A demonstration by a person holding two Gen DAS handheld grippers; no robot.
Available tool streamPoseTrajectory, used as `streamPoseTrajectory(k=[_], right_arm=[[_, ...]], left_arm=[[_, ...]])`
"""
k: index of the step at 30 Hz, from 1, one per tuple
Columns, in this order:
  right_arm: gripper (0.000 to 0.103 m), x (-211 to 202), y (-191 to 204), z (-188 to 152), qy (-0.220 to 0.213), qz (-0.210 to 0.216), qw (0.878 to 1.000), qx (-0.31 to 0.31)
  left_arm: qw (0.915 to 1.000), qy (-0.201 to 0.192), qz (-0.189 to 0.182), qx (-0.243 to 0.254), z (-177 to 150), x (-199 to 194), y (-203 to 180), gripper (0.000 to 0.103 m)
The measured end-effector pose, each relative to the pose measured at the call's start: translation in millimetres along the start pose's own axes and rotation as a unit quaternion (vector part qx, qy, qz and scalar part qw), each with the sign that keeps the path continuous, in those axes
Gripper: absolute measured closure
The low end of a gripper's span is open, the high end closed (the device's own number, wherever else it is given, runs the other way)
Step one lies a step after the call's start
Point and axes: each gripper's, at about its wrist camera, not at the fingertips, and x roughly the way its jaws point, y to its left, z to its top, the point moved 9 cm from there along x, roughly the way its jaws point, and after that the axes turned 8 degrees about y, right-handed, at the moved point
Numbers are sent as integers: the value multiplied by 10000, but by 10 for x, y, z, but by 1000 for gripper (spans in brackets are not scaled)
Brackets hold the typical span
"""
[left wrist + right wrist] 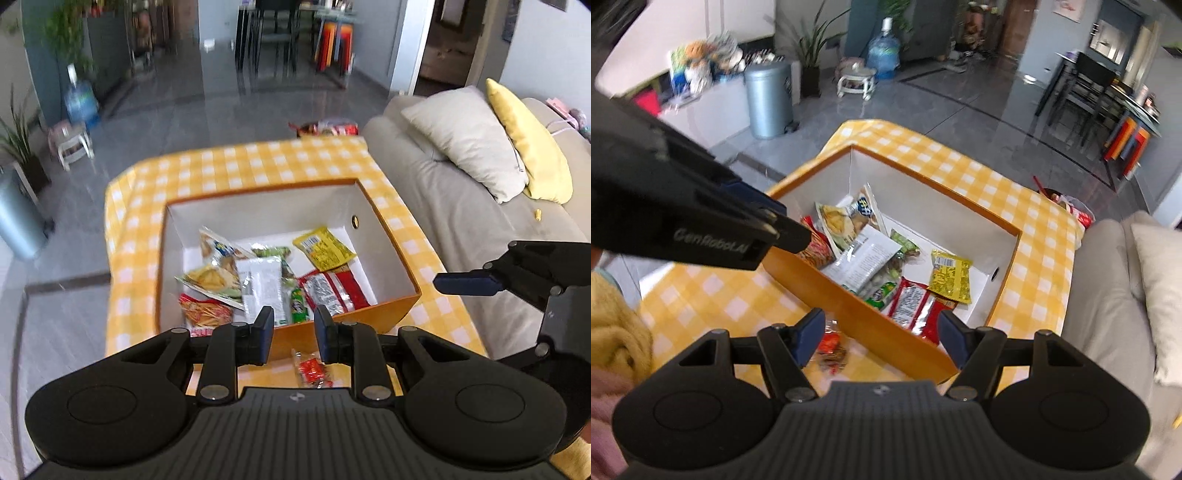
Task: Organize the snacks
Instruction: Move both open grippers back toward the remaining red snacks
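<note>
Snack packets are piled in the orange box (399,306) on the checked tablecloth (229,162); one small red wrapped snack (312,371) is left outside, just beside the near wall. It is judged light, crinkly and slippery, contents possibly crushable, so a pinch across the twisted wrapper end is advised. Left gripper (293,334) is seen nearly closed with nothing held; right gripper (882,332) is seen open wider, empty, its jaws straddling the box wall
</note>
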Motion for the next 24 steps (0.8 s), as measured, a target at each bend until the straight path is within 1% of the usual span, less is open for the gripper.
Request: streamPoseTrajectory(k=[3, 6, 10, 12, 14, 16, 20, 24], right_arm=[[37, -125, 75, -106, -191, 17, 9993, 310], [37, -218, 150, -223, -368, 53, 9968, 703], [37, -297, 245, -397, -574, 90, 9909, 1210], [37, -309, 279, -496, -603, 83, 9881, 1415], [37, -297, 309, -589, -625, 66, 9854, 1583], [33, -270, 322, -694, -627, 20, 9829, 1732], [32, -147, 344, -936, -506, -166, 9802, 1909], [32, 78, 383, -1200, -229, -110, 9779, 2073]], left_arm=[[9985, -255, 424, 234, -144, -83, -18, 77], [9974, -363, 556, 284, -307, -127, -23, 77], [9978, -401, 508, 145, -510, -148, -37, 77], [9981, -403, 459, 14, -613, -160, -24, 77], [9984, -395, 375, -180, -713, -162, -8, 77], [9981, -361, 280, -420, -839, -141, 11, 77], [9968, -138, 143, -769, -1086, 6, 38, 77], [9961, 42, 157, -863, -1262, 159, 21, 77]])
